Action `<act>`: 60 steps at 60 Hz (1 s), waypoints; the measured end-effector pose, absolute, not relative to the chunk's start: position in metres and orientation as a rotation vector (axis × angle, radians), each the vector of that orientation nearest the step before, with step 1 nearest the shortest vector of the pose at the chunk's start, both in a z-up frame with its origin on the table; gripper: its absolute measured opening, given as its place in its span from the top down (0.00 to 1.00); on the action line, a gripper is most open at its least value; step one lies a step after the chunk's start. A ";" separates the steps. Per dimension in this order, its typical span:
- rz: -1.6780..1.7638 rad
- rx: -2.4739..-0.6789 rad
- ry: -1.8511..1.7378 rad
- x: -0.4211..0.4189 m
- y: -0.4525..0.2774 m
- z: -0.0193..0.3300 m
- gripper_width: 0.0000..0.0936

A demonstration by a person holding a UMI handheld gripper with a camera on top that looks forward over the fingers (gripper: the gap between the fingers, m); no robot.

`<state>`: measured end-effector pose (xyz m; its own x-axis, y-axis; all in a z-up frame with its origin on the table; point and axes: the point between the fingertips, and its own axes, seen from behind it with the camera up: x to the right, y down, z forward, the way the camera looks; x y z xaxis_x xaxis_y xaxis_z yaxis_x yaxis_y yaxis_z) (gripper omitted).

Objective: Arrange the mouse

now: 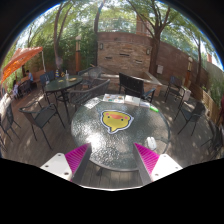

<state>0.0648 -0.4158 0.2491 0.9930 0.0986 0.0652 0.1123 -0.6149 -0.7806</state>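
Outdoors on a patio, looking forward along the gripper [112,150]. Fingers released and spread wide, gripping nothing, with bare tabletop showing in the gap between them. Magenta pads [76,157] facing inward on both fingers, hovering over the near edge of a round glass table [152,128].

On the middle of that table, well ahead of the fingertips and roughly in line with the gap, a yellow mat [116,121] with an irregular outline, lying flat. On the mat, a small dark shape [113,125], likely the mouse, though too small to tell for sure. Some darker marks on the mat's face as well; too small to read as writing or a logo. Apart from the fingers, touched by neither.

Around the table, dark metal chairs: one [42,115] to the left of it, one [131,85] beyond its far side, another [188,112] off to the right. Further back on the left, a second table [66,84] with a few small things standing on it, too blurred to name. Beyond that, an orange umbrella [22,62], tilted. Behind everything, a brick wall [122,48] under leafy trees [150,15], with sunlight dappling the paving.
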 end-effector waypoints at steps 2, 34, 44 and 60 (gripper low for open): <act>-0.020 -2.245 -0.134 0.067 -0.418 0.245 0.07; -0.080 -2.370 0.041 0.262 -0.355 0.095 0.09; -0.116 -2.319 0.009 0.312 -0.277 0.048 0.09; -0.016 -2.354 -0.009 0.312 -0.223 -0.018 0.32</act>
<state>0.3122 -0.2226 -0.0178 0.9999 0.0014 0.0146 0.0113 -0.7058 -0.7083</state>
